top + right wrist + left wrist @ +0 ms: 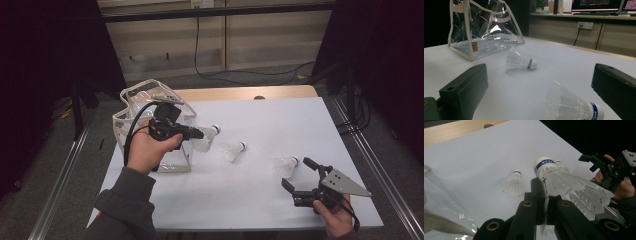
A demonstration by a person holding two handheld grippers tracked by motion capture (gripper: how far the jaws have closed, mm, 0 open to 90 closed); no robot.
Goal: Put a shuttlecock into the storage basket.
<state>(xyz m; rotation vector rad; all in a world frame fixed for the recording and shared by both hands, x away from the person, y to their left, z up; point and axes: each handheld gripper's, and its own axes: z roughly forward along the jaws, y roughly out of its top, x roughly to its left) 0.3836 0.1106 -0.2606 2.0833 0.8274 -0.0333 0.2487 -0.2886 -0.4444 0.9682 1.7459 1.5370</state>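
shuttlecock (pixel 564 182) sat pinched by its feather skirt between the pressed-together jaws of the left gripper (pixel 197 134), just beside the clear bag (pixel 145 100). right gripper (pixel 299 179) rested with jaws spread wide near another shuttlecock (pixel 286 165) on the white table (pixel 260 200).

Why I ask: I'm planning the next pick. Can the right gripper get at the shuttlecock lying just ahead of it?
Probably yes. The right gripper is open, and the nearest shuttlecock lies on bare table just beyond its jaws, nothing between. The left gripper is away beside the clear bag.
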